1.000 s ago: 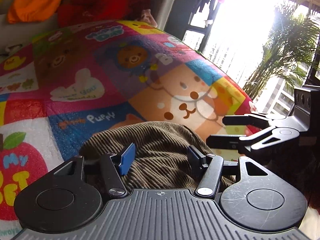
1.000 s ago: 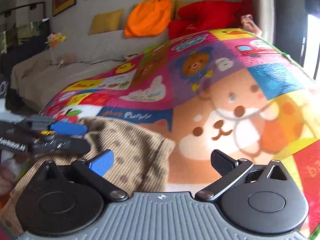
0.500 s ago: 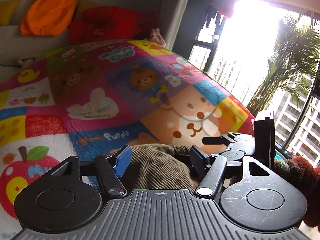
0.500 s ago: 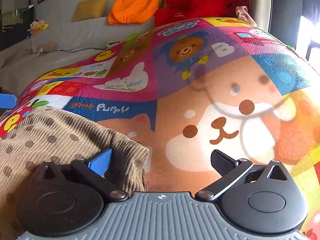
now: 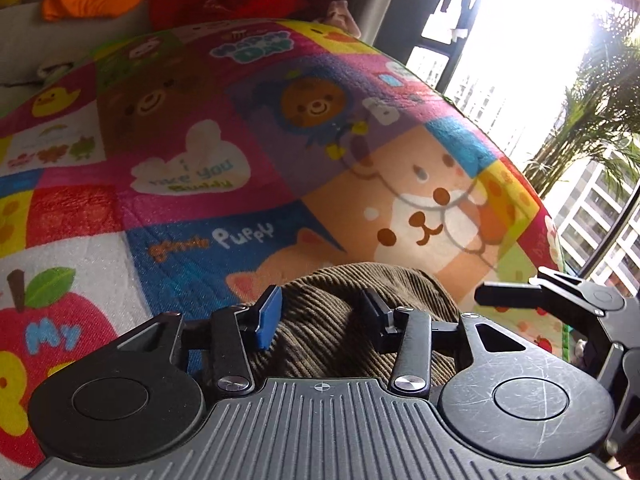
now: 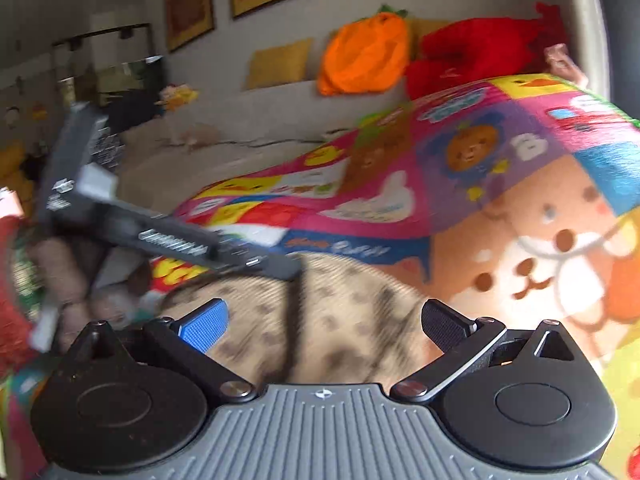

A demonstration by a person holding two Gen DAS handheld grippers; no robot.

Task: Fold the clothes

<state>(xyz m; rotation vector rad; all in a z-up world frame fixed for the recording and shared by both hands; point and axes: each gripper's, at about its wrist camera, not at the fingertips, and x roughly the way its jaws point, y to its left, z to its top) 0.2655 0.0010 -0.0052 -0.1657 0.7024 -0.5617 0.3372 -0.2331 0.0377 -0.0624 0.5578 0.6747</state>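
Note:
A brown corduroy garment with dark dots [image 5: 328, 340] [image 6: 340, 320] lies bunched at the near edge of a colourful play mat [image 5: 200, 160] [image 6: 520, 208]. My left gripper [image 5: 320, 314] has its fingers pinched in on a thick raised fold of it, and cloth presses against both pads. In the right wrist view the left gripper [image 6: 280, 268] shows as a blur over the garment's left part. My right gripper [image 6: 324, 320] hovers wide open above the garment, touching nothing. From the left wrist view the right gripper [image 5: 500, 296] hangs just right of the garment.
A sofa [image 6: 248, 152] behind the mat carries an orange cushion [image 6: 364, 56] and a red cushion [image 6: 480, 52]. A bright window and a palm [image 5: 592, 128] stand to the right. A hand in a red sleeve [image 6: 60, 272] holds the left gripper.
The left fingers have drawn closer together on the corduroy fold. The right gripper has pulled up and back from the garment's edge, still open, and its view is now blurred by motion.

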